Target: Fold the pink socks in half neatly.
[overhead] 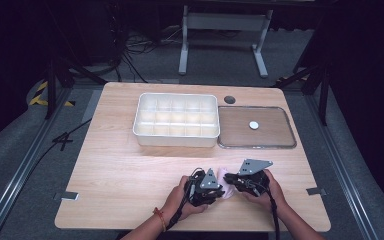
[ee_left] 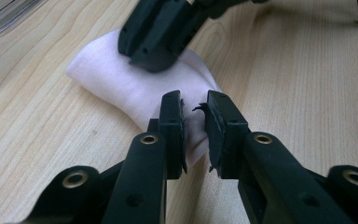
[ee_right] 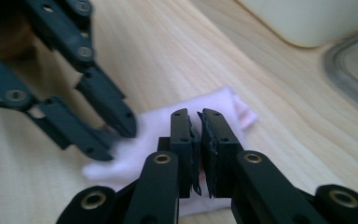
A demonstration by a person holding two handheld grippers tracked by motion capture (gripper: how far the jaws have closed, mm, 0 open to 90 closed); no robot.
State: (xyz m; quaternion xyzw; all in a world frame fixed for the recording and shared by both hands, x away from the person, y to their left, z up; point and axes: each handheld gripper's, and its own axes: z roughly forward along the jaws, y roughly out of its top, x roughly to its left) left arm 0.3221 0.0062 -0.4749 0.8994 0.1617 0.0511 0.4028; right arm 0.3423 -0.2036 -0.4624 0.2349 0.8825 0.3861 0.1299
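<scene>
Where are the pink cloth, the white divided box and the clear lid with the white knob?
pink cloth (ee_left: 121,79), left gripper view, its flat middle.
white divided box (overhead: 176,137), high view, its front wall.
clear lid (overhead: 275,127), high view, bare panel right of the knob.

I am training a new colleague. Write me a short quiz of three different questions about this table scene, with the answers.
1. True or false: both grippers are shut on the pale pink cloth.
2. What lies in the clear tray? A) a small white disc B) a spoon C) a cup
3. Which side of the tray is the white compartment box on, in the high view?

Key: 1 true: left gripper, right gripper. 2 A: the disc. 3 left.
</scene>
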